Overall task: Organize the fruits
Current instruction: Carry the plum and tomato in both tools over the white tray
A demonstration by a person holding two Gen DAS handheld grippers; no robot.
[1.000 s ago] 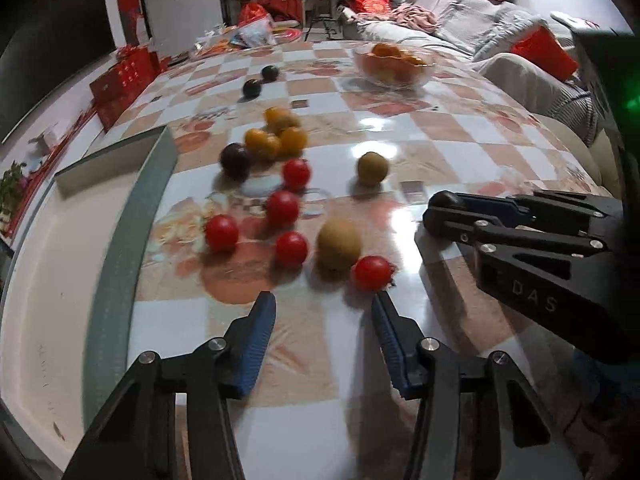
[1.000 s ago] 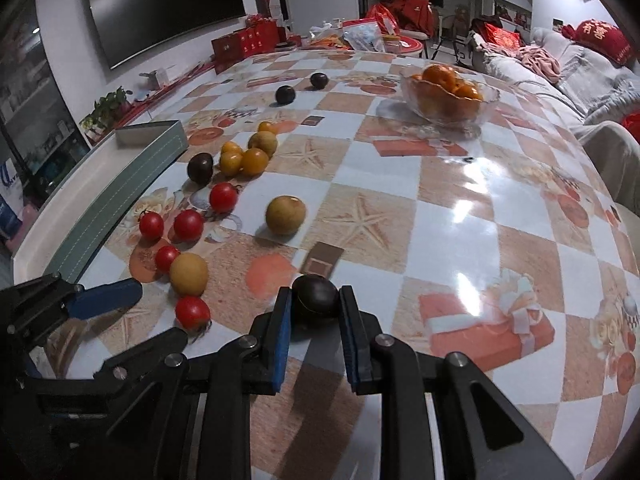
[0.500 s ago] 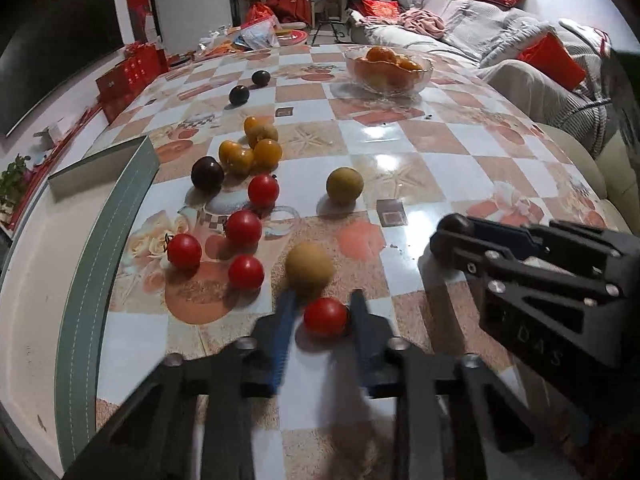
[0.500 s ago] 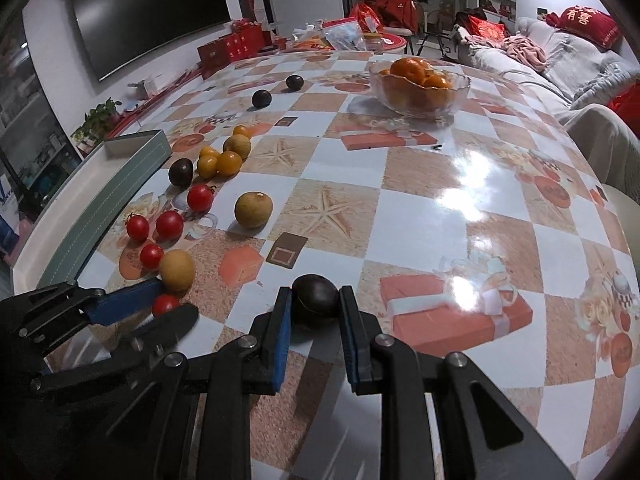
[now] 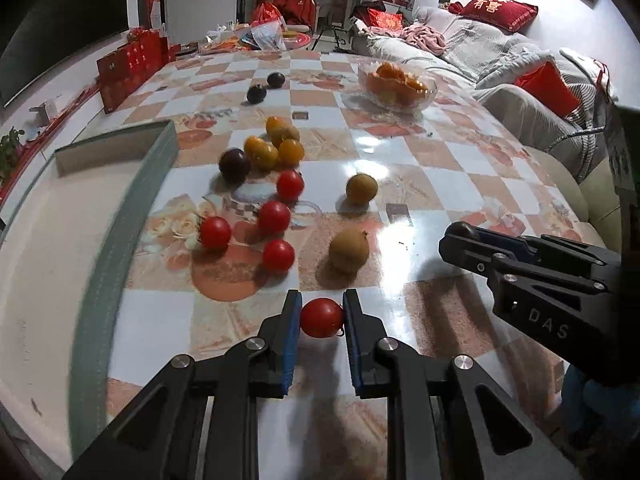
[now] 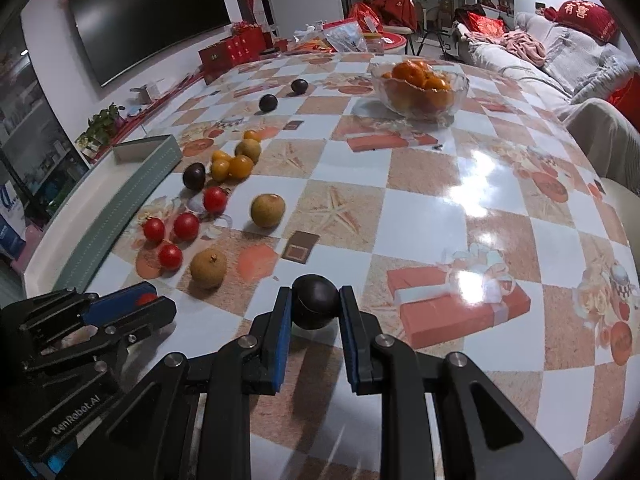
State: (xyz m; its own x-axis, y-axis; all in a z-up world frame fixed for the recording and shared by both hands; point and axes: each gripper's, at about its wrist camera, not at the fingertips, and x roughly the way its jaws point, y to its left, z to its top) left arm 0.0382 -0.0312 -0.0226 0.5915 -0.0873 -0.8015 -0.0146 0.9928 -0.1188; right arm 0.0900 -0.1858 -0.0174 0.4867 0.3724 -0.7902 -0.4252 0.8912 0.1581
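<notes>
Closing in over the last second, the left gripper (image 5: pixel 322 316) went from spread wide short of the fruit to pinching a red tomato (image 5: pixel 321 317) between its blue rubber pads, just off the checked table (image 5: pixel 440 168). The tomato is round, smooth and glossy, with a thin stalk curling under it. From the right wrist view it is almost hidden: only a red sliver shows behind a blue pad. The right gripper (image 6: pixel 316 308) is unchanged, clamped on a dark plum (image 6: pixel 315 306), a matte near-black ball.

Beyond the held tomato lie four more red tomatoes; the nearest (image 5: pixel 278 255) sits just past the left finger. Two tan, rough-skinned round fruits follow, one (image 5: pixel 349 244) close ahead with a nub on top, the other (image 5: pixel 361 188) farther out. Behind those sits a tight cluster of small yellow-orange fruits (image 5: pixel 276 144), overlapping so the count is unsure, perhaps four or five, with one dark plum (image 5: pixel 235 165) touching its left side. Two more dark plums (image 5: pixel 266 87) lie well past the cluster. Far right of the tomato, a clear glass bowl (image 6: pixel 420 88) holds piled oranges. Left of the tomato runs a green-rimmed white tray (image 5: pixel 120 220), cut off by the frame edge.
</notes>
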